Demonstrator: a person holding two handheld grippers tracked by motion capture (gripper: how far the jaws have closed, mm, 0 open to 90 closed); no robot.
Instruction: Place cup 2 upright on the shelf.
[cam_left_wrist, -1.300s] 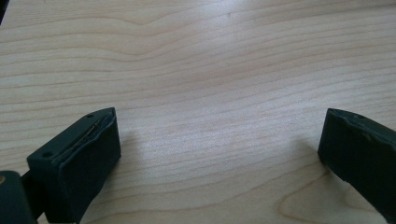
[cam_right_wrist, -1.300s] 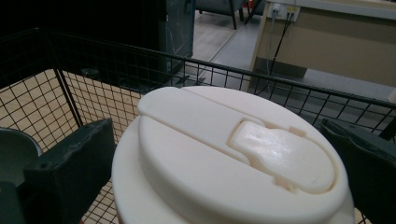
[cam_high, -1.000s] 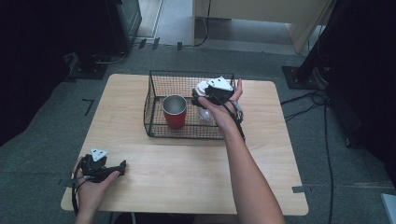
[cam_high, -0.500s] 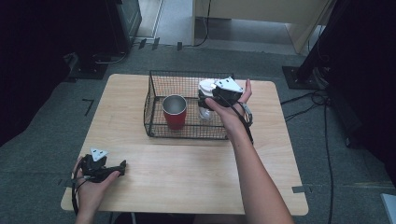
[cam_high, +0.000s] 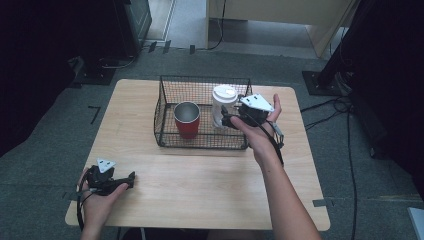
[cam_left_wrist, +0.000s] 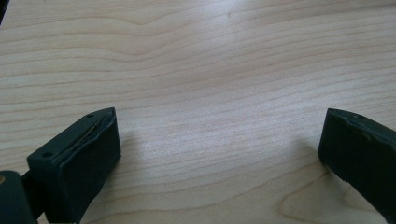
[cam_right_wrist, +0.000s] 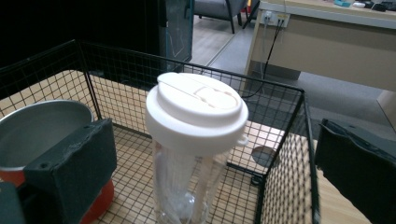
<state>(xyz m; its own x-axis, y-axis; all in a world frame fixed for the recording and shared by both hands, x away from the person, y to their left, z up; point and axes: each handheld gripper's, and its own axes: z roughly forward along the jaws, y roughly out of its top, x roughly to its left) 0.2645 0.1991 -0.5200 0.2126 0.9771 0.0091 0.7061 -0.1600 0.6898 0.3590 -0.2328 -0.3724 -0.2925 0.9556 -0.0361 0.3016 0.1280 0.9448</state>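
A person is reaching the right tool (cam_high: 226, 120) into a wire basket (cam_high: 165, 107) on the counter (cam_high: 200, 175), its jaws standing wide apart on either side of a clear tumbler (cam_high: 221, 107) with a white lid (cam_right_wrist: 196, 112). The tumbler is standing upright inside the basket, toward its right end, with a red cup (cam_high: 187, 120) just beside it on the left. The left tool (cam_high: 131, 176) is resting well clear of the basket, near the counter's front left corner, jaws also open and holding nothing.

To grip well, it looks best to keep the tumbler centred between the jaws and close on the clear body below the lid rather than on the lid's flared rim, which could slip or pop off. The left-hand jaw is sitting close to the red cup, so a slow, level closing should avoid nudging it; the basket's right wall leaves little room on the other side.

The right gripper view is showing what the high view cannot: the lid's moulded sip flap, the see-through wall and the gap on each side of the tumbler. The high view is giving the layout of basket, cup and both hands. The left gripper view is showing bare wood grain (cam_left_wrist: 210, 93) between its open jaws.
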